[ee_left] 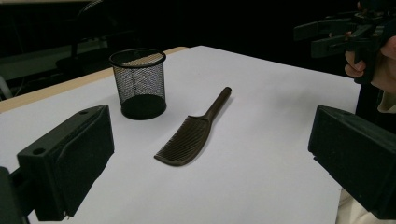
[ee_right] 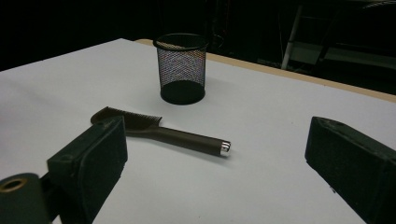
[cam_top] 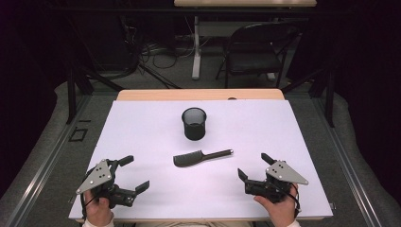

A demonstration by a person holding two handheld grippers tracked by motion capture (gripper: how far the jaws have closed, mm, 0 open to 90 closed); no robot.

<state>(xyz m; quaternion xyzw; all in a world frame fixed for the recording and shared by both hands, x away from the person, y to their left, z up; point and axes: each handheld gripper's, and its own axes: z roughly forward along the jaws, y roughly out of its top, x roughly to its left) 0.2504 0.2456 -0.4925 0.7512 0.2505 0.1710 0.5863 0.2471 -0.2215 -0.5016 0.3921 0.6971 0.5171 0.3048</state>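
comb (cam_top: 202, 157) flat mid-table, just in front of mesh cup (cam_top: 194, 123) | left tongs (cam_top: 133, 174) and right tongs (cam_top: 254, 166) both wide open, empty | risk: thin comb skids under pinch; tall light cup tips if knocked

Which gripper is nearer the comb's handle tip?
Right. The right gripper sits just beyond the comb handle's end; the left gripper is past the toothed end, farther off.

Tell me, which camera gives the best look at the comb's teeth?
The left gripper view: the comb lies close, its ridged head facing the camera. The right gripper view shows mostly the handle, one jaw hiding part of the head. The high view shows it small and dark.
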